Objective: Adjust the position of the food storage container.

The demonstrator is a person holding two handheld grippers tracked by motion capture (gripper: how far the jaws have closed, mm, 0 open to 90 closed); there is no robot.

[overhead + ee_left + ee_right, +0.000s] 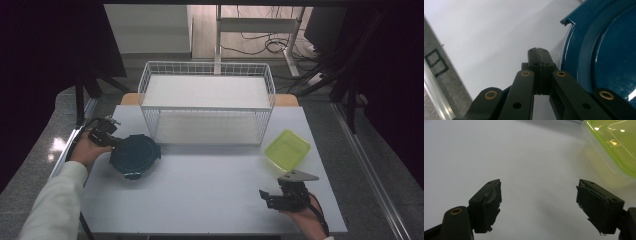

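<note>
A dark blue round container (136,154) with a clip-on lid sits at the table's left. My left gripper (115,142) lies just to its left, held by a hand in a white sleeve. In the left gripper view, this gripper (539,50) has its jaws pressed together with nothing between them, close beside the blue container's rim (584,50). A lime-green square container (287,148) rests at the right. My right gripper (265,198) is near the front edge, below that container. Its jaws stand wide open over bare table (539,195), with the green container (614,145) off to the upper right.
A white wire rack (207,102) with two shelves stands at the back middle of the white table (210,185). Dark curtains and a floor with cables lie beyond the table's far edge.
</note>
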